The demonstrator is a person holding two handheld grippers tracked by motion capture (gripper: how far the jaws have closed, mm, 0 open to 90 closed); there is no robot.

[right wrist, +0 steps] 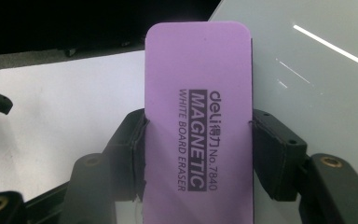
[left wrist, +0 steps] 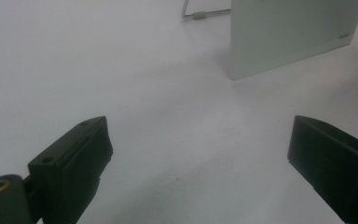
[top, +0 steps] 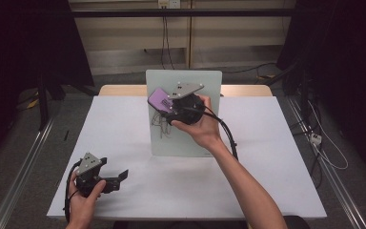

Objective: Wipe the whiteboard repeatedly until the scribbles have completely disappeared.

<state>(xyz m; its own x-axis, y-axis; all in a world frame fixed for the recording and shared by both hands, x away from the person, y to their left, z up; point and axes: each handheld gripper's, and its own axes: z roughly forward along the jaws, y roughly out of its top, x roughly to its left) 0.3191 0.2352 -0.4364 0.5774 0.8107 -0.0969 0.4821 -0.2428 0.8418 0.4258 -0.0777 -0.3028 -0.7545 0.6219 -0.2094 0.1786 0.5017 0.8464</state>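
Note:
A purple whiteboard eraser is clamped between the two black jaws of my right gripper, which is shut on its long sides. In the high view that eraser is held against the upper left of a small upright whiteboard, with the right gripper in a hand in front of the board. Faint pen scribbles show on the board just below the eraser. My left gripper rests low at the table's front left, jaws wide apart over bare white table.
The whiteboard's lower corner and its wire stand appear far off in the left gripper view. The white table top ends near the wooden back edge. Cables trail on the floor at the right.

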